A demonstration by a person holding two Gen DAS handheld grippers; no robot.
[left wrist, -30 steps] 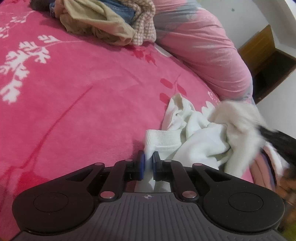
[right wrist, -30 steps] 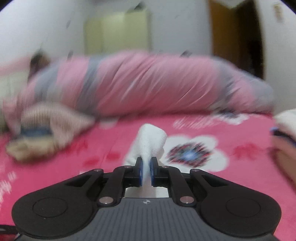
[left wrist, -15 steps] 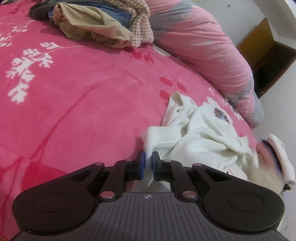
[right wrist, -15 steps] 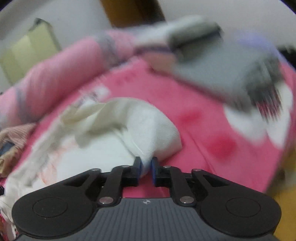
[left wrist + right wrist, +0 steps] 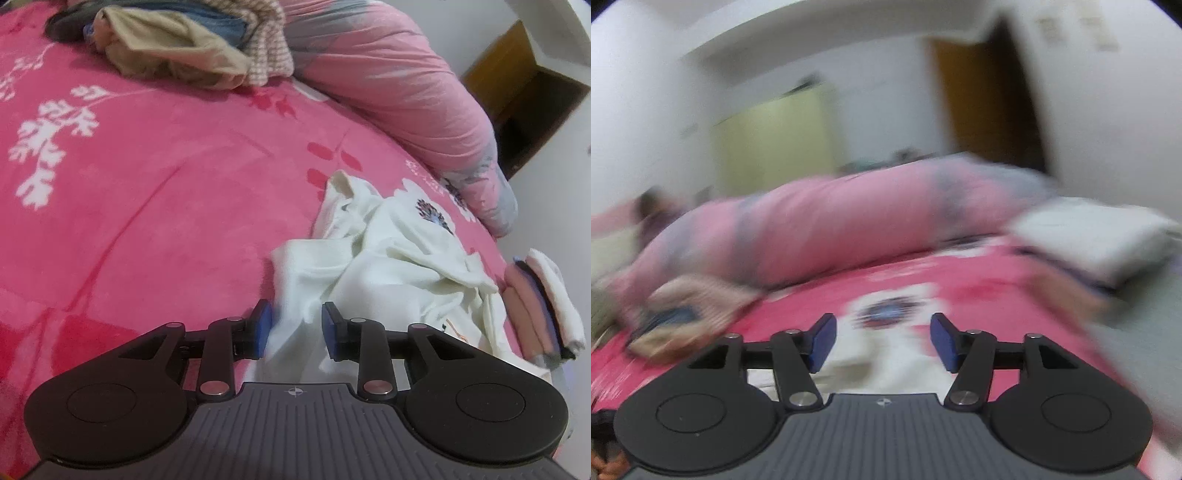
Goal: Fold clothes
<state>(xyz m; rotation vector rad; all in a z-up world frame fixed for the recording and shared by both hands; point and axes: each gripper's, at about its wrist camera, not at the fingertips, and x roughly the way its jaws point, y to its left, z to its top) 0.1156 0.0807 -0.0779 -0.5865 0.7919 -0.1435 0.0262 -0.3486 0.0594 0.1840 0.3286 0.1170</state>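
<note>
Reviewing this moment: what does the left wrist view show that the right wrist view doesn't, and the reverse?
Only the left wrist view: the crumpled white garment in full, an edge lying loose between the open left gripper pads, and a small folded stack at the bed's edge. Only the right wrist view, which is blurred: the open right gripper with nothing between its pads, a yellow-green cabinet, a doorway and a white pillow. Both show the pink blanket, the rolled pink quilt and the pile of unfolded clothes. Both grippers' jaws have just been opening.

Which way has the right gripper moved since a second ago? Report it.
Yes. The right gripper has swung back toward the pink duvet; its jaws have just been opening, nothing between them.
</note>
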